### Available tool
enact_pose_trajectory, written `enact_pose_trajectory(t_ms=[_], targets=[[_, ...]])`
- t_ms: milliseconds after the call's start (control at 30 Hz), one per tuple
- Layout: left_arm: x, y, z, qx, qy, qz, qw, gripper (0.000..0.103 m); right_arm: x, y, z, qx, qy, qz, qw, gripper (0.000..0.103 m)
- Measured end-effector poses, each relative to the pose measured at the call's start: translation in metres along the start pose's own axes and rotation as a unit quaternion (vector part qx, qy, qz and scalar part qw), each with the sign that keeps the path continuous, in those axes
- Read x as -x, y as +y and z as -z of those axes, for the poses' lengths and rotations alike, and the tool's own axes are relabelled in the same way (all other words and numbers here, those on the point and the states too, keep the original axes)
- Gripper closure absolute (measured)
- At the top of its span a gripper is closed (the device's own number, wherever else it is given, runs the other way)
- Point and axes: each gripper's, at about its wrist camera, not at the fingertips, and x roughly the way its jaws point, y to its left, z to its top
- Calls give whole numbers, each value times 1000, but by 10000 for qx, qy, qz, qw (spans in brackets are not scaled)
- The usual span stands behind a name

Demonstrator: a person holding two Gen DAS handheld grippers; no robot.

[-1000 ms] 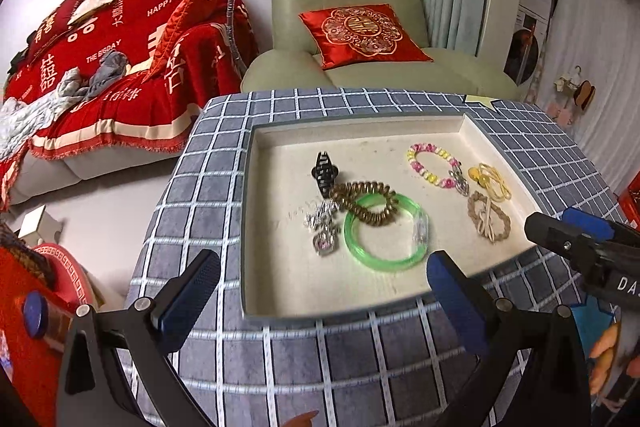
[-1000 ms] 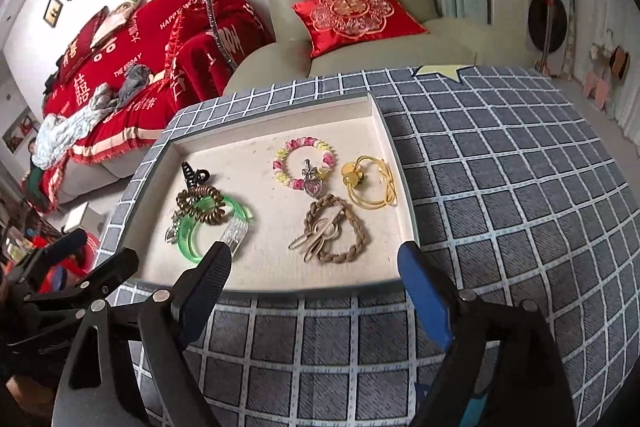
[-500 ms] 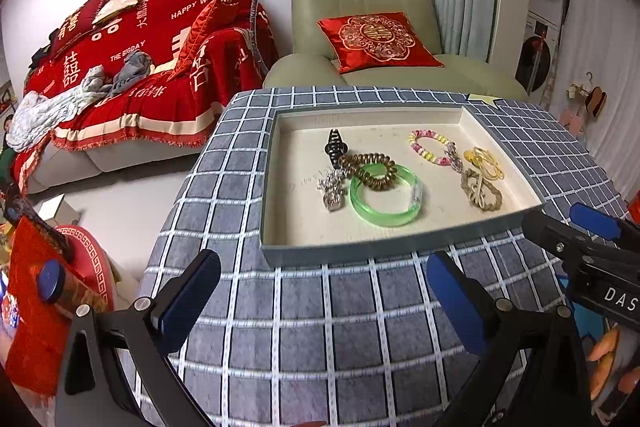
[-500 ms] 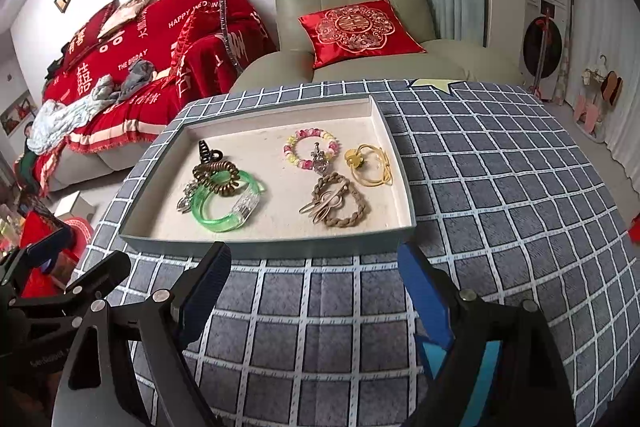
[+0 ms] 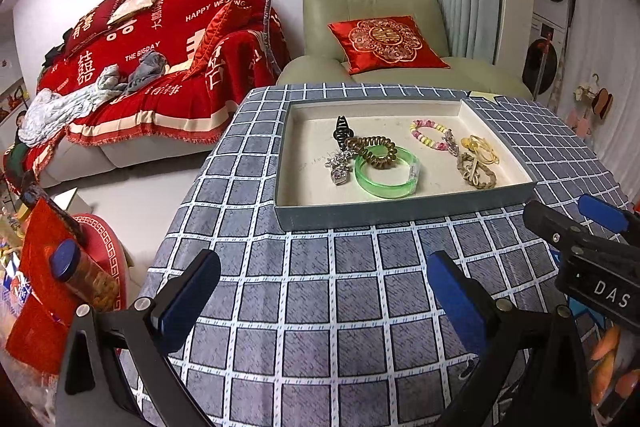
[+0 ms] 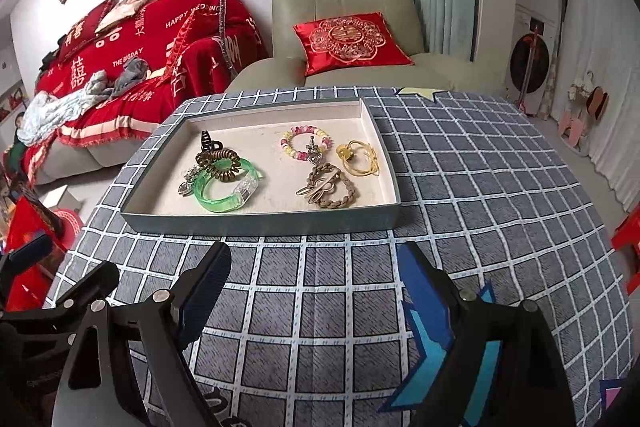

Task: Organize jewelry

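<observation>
Both of your tongs are wide and hold nothing. The left tongs (image 5: 324, 291) hang over the checked cloth on the worktop (image 5: 320, 307), and the right tongs (image 6: 316, 279) do too. The tray (image 6: 260, 223) with all the jewelry sits ahead of both, a little way off, with bare cloth in between.

I think every piece is in the tray already, so the job looks close to done. If you want it neater, go for the pile on the left side. There the brown coil hair tie (image 6: 218, 165) lies on top of the green bangle (image 6: 224, 193), with the black hair clip (image 6: 208, 142) and the silver charm (image 6: 188, 181) touching them. Lift the coil tie first, so the bangle does not come up with it. Come down from above and pinch just one thing.

On the right side, the pink bead bracelet (image 6: 306, 145), the yellow hair tie (image 6: 360, 157) and the braided brown band (image 6: 332, 189) lie close together. Leave those be.
</observation>
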Motion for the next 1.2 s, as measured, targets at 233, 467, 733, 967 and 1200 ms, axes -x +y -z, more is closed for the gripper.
enact_pose_trajectory(t_ms=[233,467,733,967,1200], targets=[[6,4,8,101,33,66,9999,0,12,6,2,132,-115,97,9998,16],[11,3,8,101,9,81,9999,0,19,8,2,179,-155,115,9997,16],[12,2,8,93,-1,67,9999,0,21,6,2,132,-168,124,9997,16],[16,1,8,77,8,89,9999,0,21,6,2,144,-167,136,9997,16],[16,1,8,79,13,97,9999,0,22,6,2,142,-170,129,9997,16]])
